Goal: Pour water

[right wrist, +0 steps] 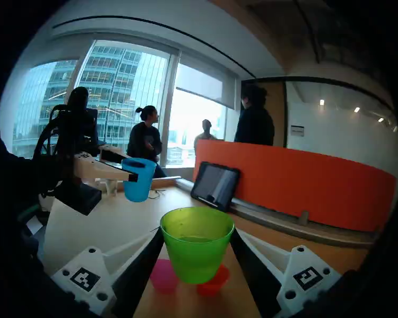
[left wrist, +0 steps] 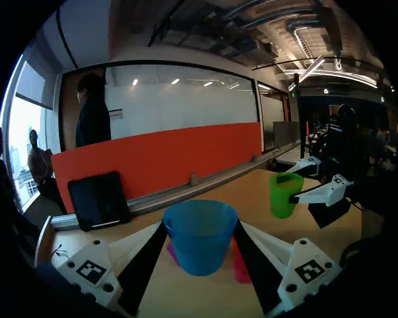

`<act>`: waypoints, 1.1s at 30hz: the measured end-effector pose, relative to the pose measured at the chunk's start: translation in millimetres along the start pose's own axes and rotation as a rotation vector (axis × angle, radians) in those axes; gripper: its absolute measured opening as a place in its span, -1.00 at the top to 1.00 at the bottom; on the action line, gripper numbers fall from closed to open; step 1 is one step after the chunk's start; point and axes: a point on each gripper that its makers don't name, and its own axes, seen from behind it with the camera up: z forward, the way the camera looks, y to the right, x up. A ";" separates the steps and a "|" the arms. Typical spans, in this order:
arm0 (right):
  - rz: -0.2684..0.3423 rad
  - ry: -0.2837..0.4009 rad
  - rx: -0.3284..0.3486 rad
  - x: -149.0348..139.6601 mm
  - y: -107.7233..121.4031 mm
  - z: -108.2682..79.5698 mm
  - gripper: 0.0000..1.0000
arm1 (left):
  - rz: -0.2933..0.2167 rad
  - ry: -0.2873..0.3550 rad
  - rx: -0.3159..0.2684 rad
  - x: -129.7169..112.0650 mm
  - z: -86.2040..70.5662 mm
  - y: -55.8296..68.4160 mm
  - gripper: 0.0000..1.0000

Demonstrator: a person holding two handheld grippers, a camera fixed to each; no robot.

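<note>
Green cup well apart from blue cup

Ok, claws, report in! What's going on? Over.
Left claw shut on round blue plastic cup. Right claw shut on round green plastic cup, both upright, apart. Small pink cup and red cup below on table.

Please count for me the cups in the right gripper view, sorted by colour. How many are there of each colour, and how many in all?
blue cup: 1
green cup: 1
pink cup: 1
red cup: 1
Total: 4
</note>
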 end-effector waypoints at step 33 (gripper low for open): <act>-0.009 -0.279 0.069 -84.2 15.3 -7.7 -0.82 | 0.040 -0.259 -0.061 -102.7 21.5 17.3 -0.75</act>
